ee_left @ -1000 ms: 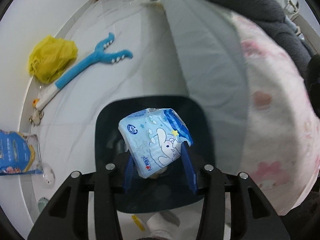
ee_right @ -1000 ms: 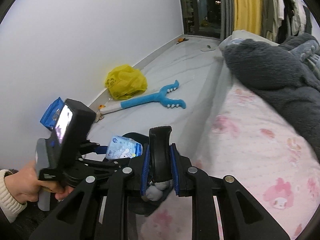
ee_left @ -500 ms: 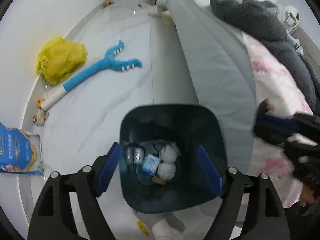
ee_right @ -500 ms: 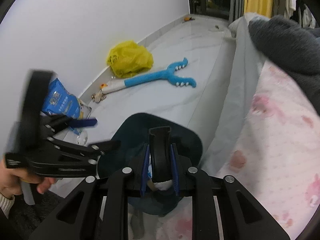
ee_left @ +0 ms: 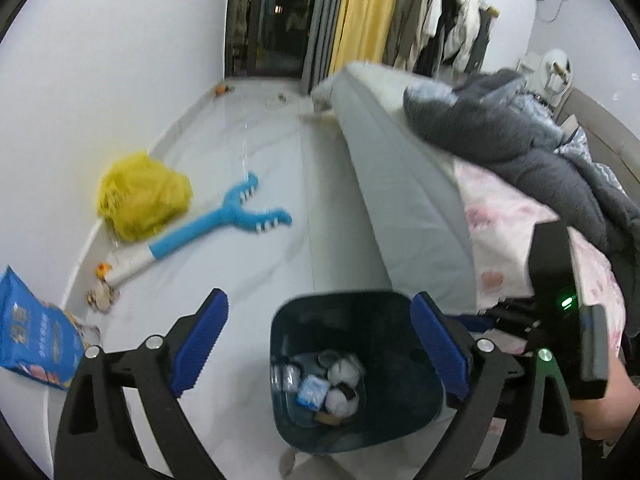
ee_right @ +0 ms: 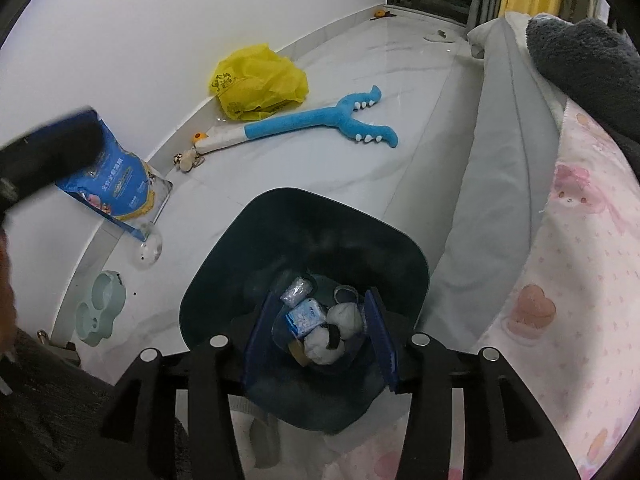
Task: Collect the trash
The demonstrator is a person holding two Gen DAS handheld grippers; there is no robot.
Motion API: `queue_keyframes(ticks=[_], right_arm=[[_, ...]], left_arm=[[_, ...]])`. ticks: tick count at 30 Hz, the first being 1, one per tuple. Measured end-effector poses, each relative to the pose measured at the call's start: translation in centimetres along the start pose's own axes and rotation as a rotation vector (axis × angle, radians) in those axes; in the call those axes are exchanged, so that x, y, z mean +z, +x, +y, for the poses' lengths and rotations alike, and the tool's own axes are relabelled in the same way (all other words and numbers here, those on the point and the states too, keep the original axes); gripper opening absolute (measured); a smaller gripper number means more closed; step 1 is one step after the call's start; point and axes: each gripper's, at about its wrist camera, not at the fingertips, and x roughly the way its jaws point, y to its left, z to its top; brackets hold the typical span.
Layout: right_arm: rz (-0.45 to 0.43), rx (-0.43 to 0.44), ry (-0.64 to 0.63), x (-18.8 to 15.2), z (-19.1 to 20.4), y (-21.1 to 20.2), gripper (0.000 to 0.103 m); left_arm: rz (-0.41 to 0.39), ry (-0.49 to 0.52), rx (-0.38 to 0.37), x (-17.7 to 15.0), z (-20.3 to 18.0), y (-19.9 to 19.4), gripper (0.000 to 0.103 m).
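A dark teal trash bin (ee_left: 400, 304) stands on the floor beside the bed; it also shows in the right wrist view (ee_right: 256, 240). Inside lie a light blue tissue pack (ee_right: 304, 317), white crumpled balls (ee_right: 347, 317) and other small trash. My left gripper (ee_left: 324, 356) is open and empty, held above the bin. My right gripper (ee_right: 320, 336) is open and empty, directly over the bin's opening.
A yellow plastic bag (ee_left: 142, 196) and a blue plush toy (ee_left: 224, 220) lie on the white floor. A blue snack bag (ee_right: 116, 188) leans on the wall. A green pet bowl (ee_right: 100, 308) sits near it. The bed (ee_left: 420, 200) with a grey blanket is on the right.
My left gripper opened and dropped the blue tissue pack into the bin, then rose. My right gripper opened and let go of the dark object it held.
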Motion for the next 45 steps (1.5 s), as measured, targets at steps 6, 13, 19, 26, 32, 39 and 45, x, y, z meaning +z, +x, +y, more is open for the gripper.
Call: queue_keyframes(ticks=[6, 13, 19, 26, 32, 39, 45], right_arm=[[-0.104, -0.029, 0.03, -0.8, -0.9, -3.6, 0.06], [-0.286, -0.156, 0.067, -3.6, -3.4, -10.7, 0.083], [-0.392, -0.246, 0.133, -6.9, -6.3, -16.0, 0.092], [-0.462, -0.308, 0.203, -10.9, -10.0, -20.6, 0.1], [-0.515, -0.34, 0.252, -14.8, -12.8, -24.5, 0.1], [-0.525, -0.339, 0.309, -18.1, -15.0, -26.2, 0.1], [-0.536, -0.317, 0.327, -19.5, -16.2, -26.8, 0.1]], left_arm=[[-0.127, 0.045, 0.012, 1.2, -1.4, -3.4, 0.098], [-0.148, 0.063, 0.021, 0.9, -4.4, -4.6, 0.1], [-0.183, 0.102, 0.013, 0.6, -7.7, -5.8, 0.1], [-0.204, 0.129, 0.015, -0.6, -11.0, -6.4, 0.1], [-0.235, 0.148, 0.017, -1.5, -13.7, -7.2, 0.1], [-0.257, 0.173, 0.025, -2.3, -16.1, -7.5, 0.1], [-0.239, 0.16, 0.033, -2.5, -17.1, -5.9, 0.1]])
